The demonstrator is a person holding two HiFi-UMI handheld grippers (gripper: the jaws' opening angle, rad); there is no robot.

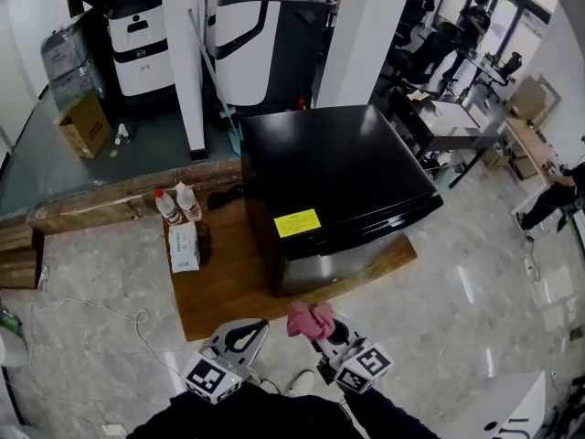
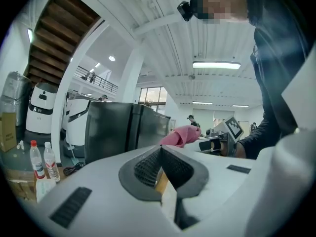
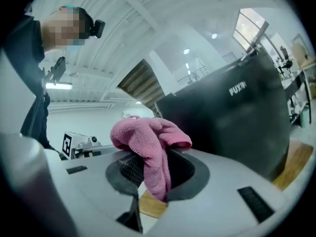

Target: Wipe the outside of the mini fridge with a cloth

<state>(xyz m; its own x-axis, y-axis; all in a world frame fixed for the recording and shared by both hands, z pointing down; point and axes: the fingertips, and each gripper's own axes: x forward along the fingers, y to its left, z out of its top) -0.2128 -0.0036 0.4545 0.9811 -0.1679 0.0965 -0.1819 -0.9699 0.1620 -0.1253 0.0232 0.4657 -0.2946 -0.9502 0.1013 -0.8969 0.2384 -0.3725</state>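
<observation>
Pink terry cloth (image 3: pixel 148 144) sits in the right gripper (image 3: pixel 150 169), whose jaws are clamped on one hanging fold. The rest of the cloth bunches loosely over the top of the pads. The left gripper (image 2: pixel 160 166) has its jaws drawn together with nothing between them.

In the head view both grippers sit at the bottom centre of the frame. Above them, filling the middle, is the glossy black mini fridge (image 1: pixel 338 172) with a yellow sticker, standing on a low brown wooden platform (image 1: pixel 219 286). Cloth and fridge are apart, so wiping looks not yet begun.

The grip takes only a small part of the cloth, so dragging it over the fridge could pull it free. With so little fabric ahead of the tips, hard jaw edges might also scrape the shiny top. A sweep down the fridge's left side could knock over what stands on the platform there.

Counted:
- one cloth
- one fridge
- two grippers
- two small clear bottles with red caps (image 1: pixel 167 207), left of centre
- one white packet (image 1: pixel 184 247), just below the bottles
</observation>
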